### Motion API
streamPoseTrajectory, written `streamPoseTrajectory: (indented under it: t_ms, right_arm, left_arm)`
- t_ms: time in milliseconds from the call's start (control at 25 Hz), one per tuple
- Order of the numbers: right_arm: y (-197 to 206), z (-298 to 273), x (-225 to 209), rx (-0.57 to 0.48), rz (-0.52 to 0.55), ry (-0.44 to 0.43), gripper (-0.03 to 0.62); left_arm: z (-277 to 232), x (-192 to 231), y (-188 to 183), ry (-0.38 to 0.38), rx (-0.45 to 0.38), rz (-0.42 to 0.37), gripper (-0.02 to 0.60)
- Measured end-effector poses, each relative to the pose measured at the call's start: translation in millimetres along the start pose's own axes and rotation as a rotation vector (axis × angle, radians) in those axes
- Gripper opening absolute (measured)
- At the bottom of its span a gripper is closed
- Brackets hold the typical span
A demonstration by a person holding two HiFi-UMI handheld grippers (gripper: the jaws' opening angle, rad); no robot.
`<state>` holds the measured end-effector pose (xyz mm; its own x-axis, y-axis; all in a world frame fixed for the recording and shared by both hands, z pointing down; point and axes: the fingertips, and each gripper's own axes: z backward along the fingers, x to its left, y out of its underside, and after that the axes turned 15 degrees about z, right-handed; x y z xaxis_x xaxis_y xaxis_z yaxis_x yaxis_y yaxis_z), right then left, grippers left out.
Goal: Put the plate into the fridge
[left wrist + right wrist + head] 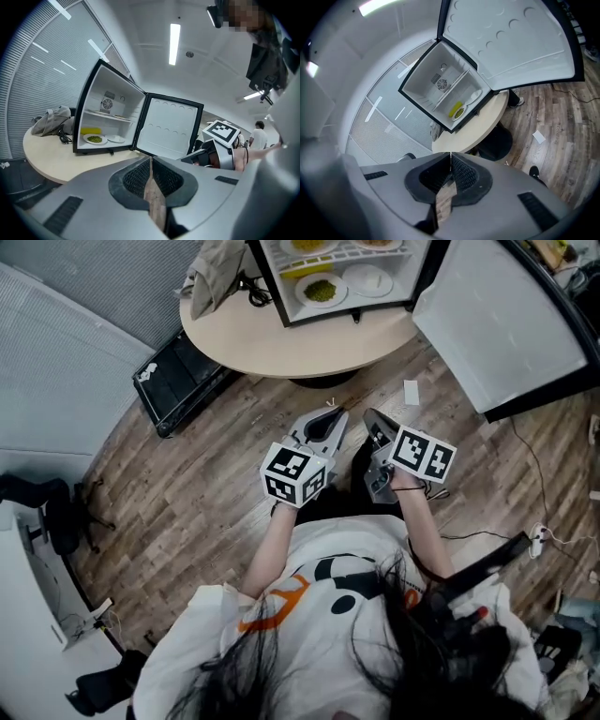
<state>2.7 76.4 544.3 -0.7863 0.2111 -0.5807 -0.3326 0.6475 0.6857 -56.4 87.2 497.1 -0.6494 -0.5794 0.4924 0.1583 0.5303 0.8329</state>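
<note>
**both tongs clenched and empty, plates lying in the open fridge**

a wood-plank floor [206, 493] fills most of the head view. on it stands a round pale table [281, 348], and on the table sits a small black fridge [266, 282] with a white interior. its door [506, 324] is swung wide open to the right, past the table's edge.

a person in a white top stands well back from the table and holds both tools out in front at about waist height. a black case [178, 381] lies on the floor against the table's left side, and a grey cloth bundle [211, 273] rests on the tabletop just left of the fridge.

the left gripper [336, 413] and the right gripper [370, 414] sit side by side, pointing toward the fridge and well short of it. in each gripper's own view the jaws are pressed together at the tips with nothing between them, only floor showing through the slit behind.

on the fridge's bottom level, below the wire shelf, a plate of green food [322, 290] lies flat. a white plate [367, 280] lies just beside it on the right. more dishes sit on the shelf above, cut off by the frame edge. a small paper scrap [411, 392] lies on the floor near the table's base.
</note>
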Motion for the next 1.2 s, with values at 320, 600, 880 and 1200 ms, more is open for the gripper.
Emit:
streamPoseTrajectory:
  t_ms: [320, 600, 880, 1200]
  right_arm:
    - [6, 22, -16, -0.022, -0.012, 0.016, 0.017]
    - [-1, 23, -19, -0.026, -0.008, -0.003, 0.017]
    - [-26, 11, -25, -0.004, 0.035, -0.049, 0.017]
    - [-51, 2, -30, -0.012, 0.043, -0.078, 0.017]
  left_arm:
    - [-13, -22, 9, 0.046, 0.015, -0.022, 0.012]
    - [-21, -31, 1, 0.054, 0.005, -0.034, 0.012]
    - [-37, -32, -30, 0.018, -0.050, -0.058, 0.012]
    - [-51, -35, -39, 0.002, -0.059, -0.076, 0.012]
